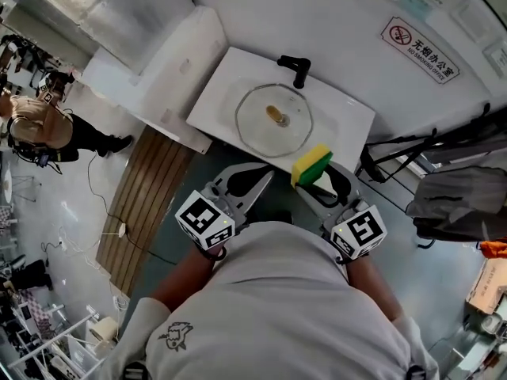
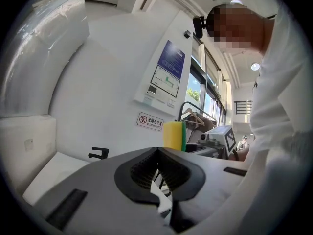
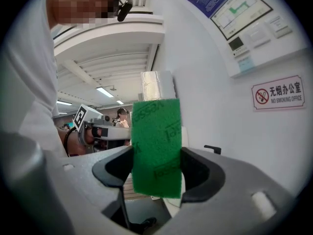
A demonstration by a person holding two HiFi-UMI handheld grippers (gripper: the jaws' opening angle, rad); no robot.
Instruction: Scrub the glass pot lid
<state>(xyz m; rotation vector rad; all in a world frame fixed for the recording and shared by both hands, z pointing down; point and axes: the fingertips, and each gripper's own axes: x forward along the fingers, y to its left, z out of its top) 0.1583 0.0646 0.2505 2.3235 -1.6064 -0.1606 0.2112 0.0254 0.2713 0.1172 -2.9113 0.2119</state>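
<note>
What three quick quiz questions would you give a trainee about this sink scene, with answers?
1. True or false: the left gripper holds the sponge.
2. Where does the glass pot lid lie? A: in the white sink; B: between the left gripper's jaws; C: on top of the sponge.
3. Fill in: the sponge face turned to the right gripper's camera is ___.
Key: 1 false, its jaws are shut on nothing; the right gripper holds the sponge. 2 A. 3 green.
</note>
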